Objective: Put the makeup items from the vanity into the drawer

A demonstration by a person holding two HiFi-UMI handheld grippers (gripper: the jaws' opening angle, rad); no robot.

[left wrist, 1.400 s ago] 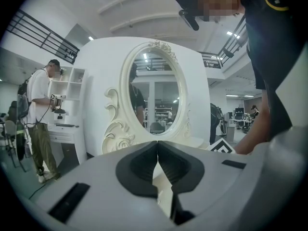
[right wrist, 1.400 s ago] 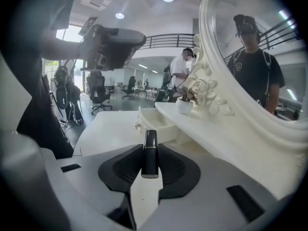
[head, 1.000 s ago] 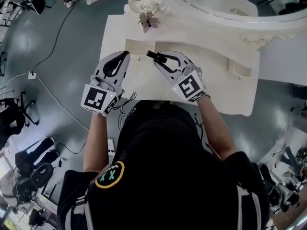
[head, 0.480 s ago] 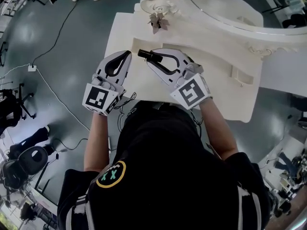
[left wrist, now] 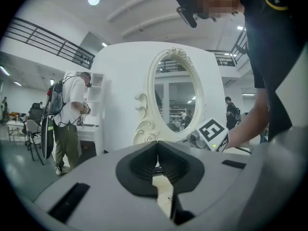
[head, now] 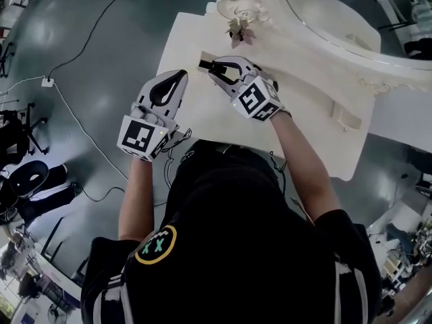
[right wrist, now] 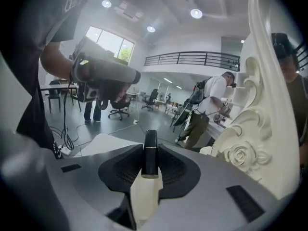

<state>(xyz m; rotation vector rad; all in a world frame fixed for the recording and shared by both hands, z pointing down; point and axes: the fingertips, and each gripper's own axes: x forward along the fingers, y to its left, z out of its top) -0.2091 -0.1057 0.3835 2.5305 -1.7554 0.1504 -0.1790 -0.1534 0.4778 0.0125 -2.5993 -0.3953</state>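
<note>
Underfoot, a glossy grey floor point(head: 101, 52) runs all round a white bench point(head: 202, 117), seen steeply from above, with a dark chair point(head: 23, 177) off to the left. Along the back of the bench stands a large oval mirror point(head: 337, 12) in an ornate white frame, with a carved rose point(head: 239, 5) at its left end and a small dried sprig point(head: 239, 29) lying just below that rose. A raised ledge point(head: 304, 90) follows the rear of the bench top; whether a drawer is set in it, or stands open, I cannot tell. The two gripper views show a tall, bright hall with round ceiling lights point(right wrist: 196, 13), a railed balcony point(right wrist: 192, 59) and a bystander point(left wrist: 70, 114) with a backpack beside other white furniture. The person wearing the camera, in a black shirt point(head: 229, 248), leans over the front edge of the bench. The right claw point(head: 214, 65) is over the back left part of the bench, close to the ledge, and is clamped on a slim black tube point(head: 204, 63), which sticks out beyond its tips, clear of the bench top, with the pads pressing its sides. The left claw point(head: 182, 76) is at the left edge of the bench, just beside the right one, with its jaws together and nothing between them.
</note>
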